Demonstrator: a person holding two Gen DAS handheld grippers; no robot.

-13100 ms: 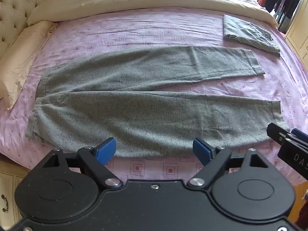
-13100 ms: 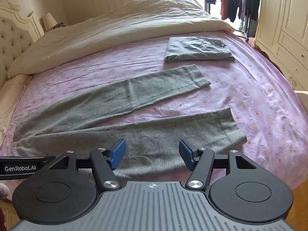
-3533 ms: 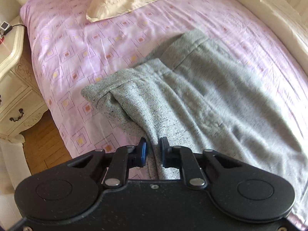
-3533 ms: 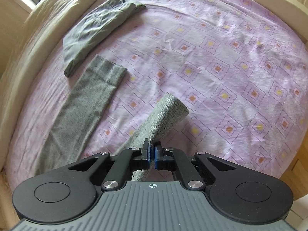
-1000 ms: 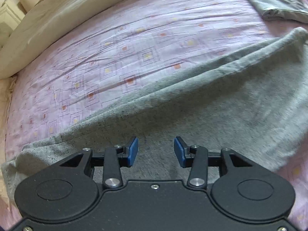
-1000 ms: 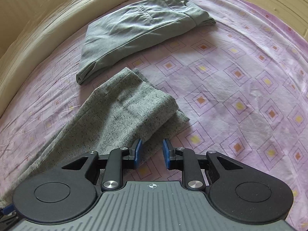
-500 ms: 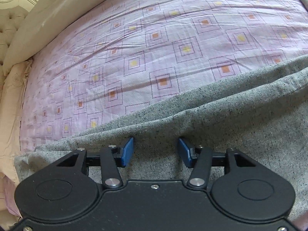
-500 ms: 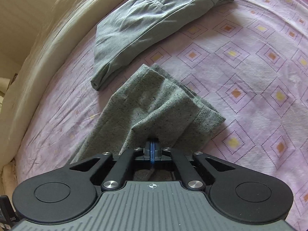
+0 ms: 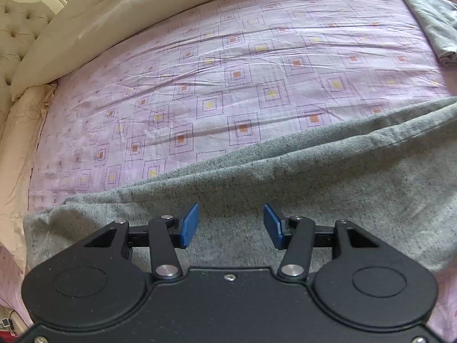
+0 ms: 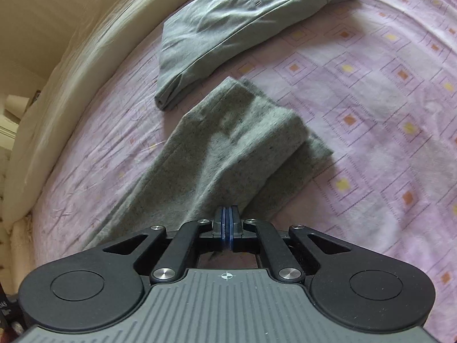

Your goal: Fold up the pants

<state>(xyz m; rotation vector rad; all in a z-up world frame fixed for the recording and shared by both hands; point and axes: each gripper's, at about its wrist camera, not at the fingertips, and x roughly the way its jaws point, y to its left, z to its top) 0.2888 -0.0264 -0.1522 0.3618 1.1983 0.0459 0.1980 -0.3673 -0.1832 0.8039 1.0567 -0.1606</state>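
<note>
Right gripper [image 10: 228, 223] now clamped on grey pants [image 10: 228, 154] at leg ends; second ago jaws stood apart there. Legs already stacked one on other, hems near square. Left gripper [image 9: 230, 225] hangs over waist end [image 9: 285, 188], jaws apart, nothing between, cloth flat beneath; released since earlier pinch. Likely next: carry leg ends toward waist for cross fold. Pants lie across purple patterned sheet [image 9: 228, 85]. Folded green-grey garment [image 10: 228, 28] just beyond hems. Cream duvet [image 9: 128, 14], tufted headboard [image 9: 20, 37] behind.
</note>
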